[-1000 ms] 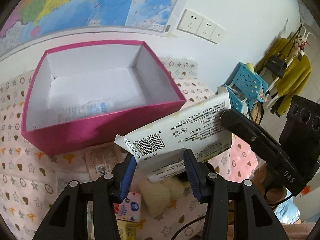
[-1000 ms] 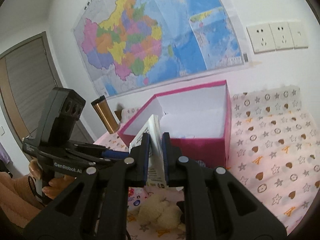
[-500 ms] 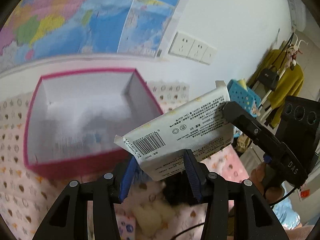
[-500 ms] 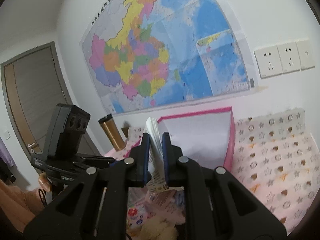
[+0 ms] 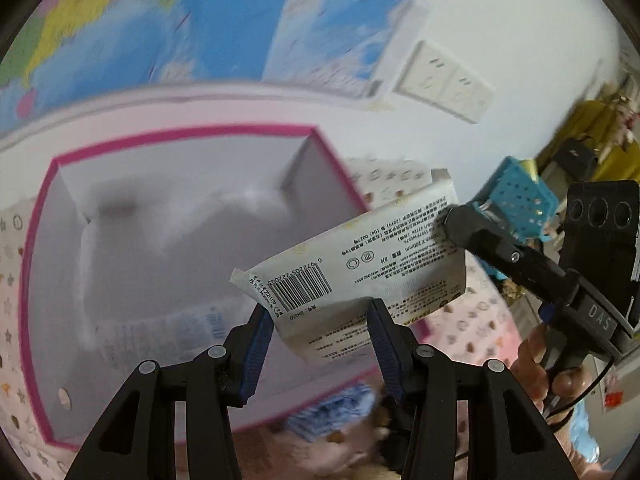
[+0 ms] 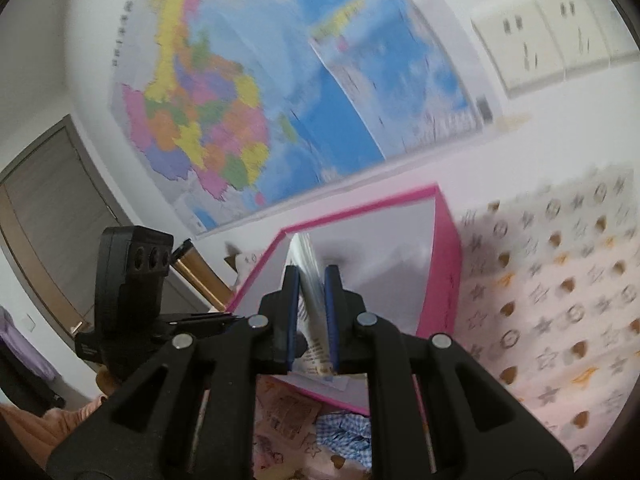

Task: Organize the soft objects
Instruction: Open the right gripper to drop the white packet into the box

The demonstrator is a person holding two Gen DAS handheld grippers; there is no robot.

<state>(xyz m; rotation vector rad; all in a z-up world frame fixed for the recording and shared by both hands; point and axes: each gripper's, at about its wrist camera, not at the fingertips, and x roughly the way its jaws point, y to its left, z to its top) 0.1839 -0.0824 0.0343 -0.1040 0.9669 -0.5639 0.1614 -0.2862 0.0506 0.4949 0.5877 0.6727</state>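
The right gripper [image 6: 312,312] pinches the white wipes pack [image 5: 360,268] above the pink box [image 5: 180,140]; the left gripper [image 5: 320,344], fingers spread, straddles its 6 o'clock edge. Lower it toward 12 o'clock, clear the rim, release flat.

Left tool [image 5: 320,344]: black frame, blue ribbed pads [image 5: 256,354], silver round screws seen on the arms. Right tool [image 6: 312,312]: same black build, blue pads [image 6: 291,312], silver screws. "DAS" is printed in white on the right tool's body; three round lenses are seen on its black camera block. Bare skin shown on the right hand [image 5: 544,368]; thin black cable seen beneath it.
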